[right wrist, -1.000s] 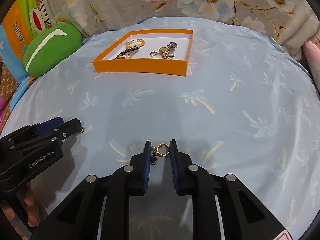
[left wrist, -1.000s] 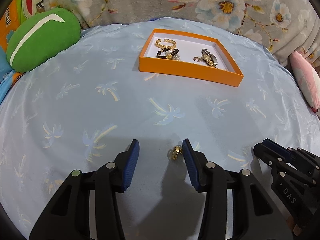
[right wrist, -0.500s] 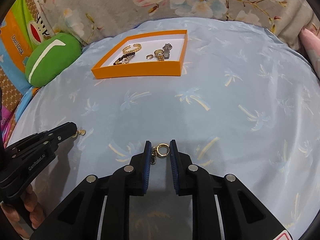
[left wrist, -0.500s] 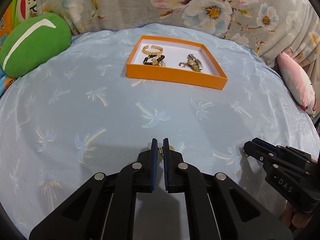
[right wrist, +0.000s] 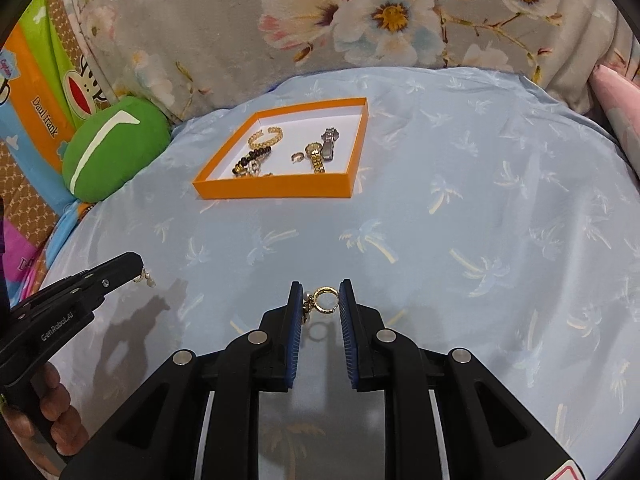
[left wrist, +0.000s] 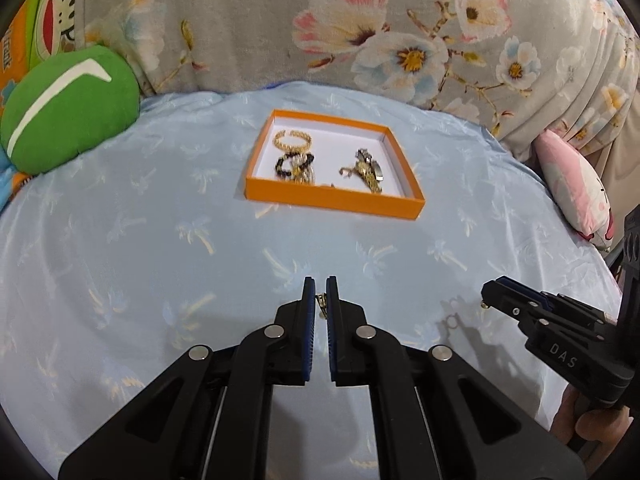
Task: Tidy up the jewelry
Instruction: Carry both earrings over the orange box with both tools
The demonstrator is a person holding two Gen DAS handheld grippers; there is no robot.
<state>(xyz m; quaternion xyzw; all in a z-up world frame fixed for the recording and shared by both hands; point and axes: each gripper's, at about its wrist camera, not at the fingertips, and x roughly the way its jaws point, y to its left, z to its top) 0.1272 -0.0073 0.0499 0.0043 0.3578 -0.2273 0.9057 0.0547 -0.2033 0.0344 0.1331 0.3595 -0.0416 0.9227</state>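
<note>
An orange tray [left wrist: 332, 202] [right wrist: 276, 191] lies on the blue cloth and holds a gold bangle [left wrist: 292, 141], a dark bead bracelet [left wrist: 294, 163], watches [left wrist: 368, 170] and a small ring [right wrist: 297, 157]. My left gripper [left wrist: 320, 304] is shut on a small gold earring [left wrist: 321, 303], held above the cloth; it also shows in the right wrist view [right wrist: 145, 278]. My right gripper [right wrist: 320, 300] is shut on a gold hoop earring [right wrist: 325, 300], lifted above the cloth, and appears in the left wrist view [left wrist: 486, 300].
A green cushion [left wrist: 68, 108] lies at the far left. A floral blanket [left wrist: 360, 32] rises behind the tray. A pink cushion [left wrist: 576, 196] sits at the right edge. The blue palm-print cloth [left wrist: 160, 240] covers the surface.
My left gripper closed on the small earring and lifted it. Both grippers rose, each holding its earring, and the tray now appears farther off.
</note>
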